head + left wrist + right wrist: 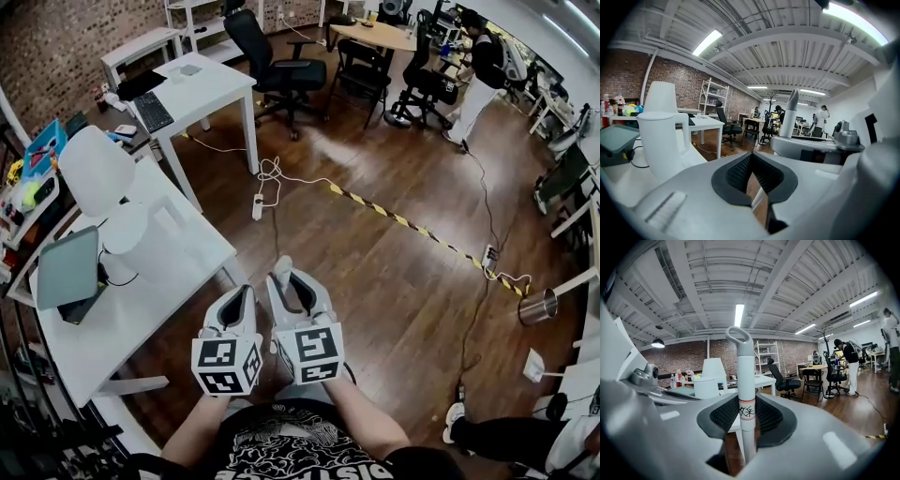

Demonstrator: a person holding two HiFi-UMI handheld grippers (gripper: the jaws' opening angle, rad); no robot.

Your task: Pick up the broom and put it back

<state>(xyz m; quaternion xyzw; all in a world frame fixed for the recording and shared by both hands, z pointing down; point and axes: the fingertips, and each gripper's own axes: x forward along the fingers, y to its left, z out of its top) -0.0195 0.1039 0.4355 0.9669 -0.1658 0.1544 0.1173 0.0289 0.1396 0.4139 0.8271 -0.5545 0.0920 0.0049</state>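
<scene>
So the broom handle (pixel 746 394) is standing pretty much bolt upright, long axis running floor to ceiling, with the hanging loop (pixel 739 336) pointing up and the brush end somewhere below, where no view is showing it. It's sitting just off the near corner of the white desk (pixel 178 253), over the wood floor (pixel 375 262). The right gripper (pixel 746 403) is clamping it, pads pressing the pole from both sides around the little label band (pixel 746 411). The left gripper (pixel 751 158) is riding just beside it, on the side nearer the white desk, jaws pinched together with nothing between them. My guess is the next move is hanging on the right one carrying that pole vertical, since it's the only one gripping, and the left one is sitting close enough to steady it
</scene>
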